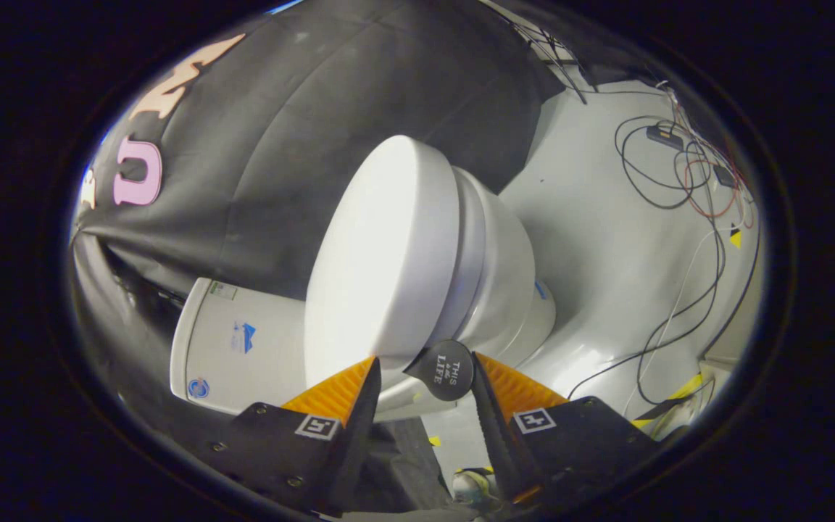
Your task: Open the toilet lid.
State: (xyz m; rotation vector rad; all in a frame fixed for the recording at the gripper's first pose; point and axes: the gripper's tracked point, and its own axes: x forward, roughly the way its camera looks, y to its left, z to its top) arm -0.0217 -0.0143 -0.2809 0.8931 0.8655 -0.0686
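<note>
The white toilet lid [381,254] lies down on the seat [477,239], with the bowl [515,290] under it; the whole toilet appears turned sideways in this view. A round black pull tab [446,371] sticks out from the lid's front edge. My gripper [425,362] is open with that tab between its fingertips. The tab sits against or very close to the right finger [512,384], and a gap separates it from the left finger [338,391]. The lid's rim is just ahead of the fingertips.
The white tank [233,341] stands behind the lid, against the black cloth wall [280,130]. Several loose cables [678,181] run over the grey floor [606,246] beside the bowl. Yellow-and-black tape [671,395] marks the floor near the right finger.
</note>
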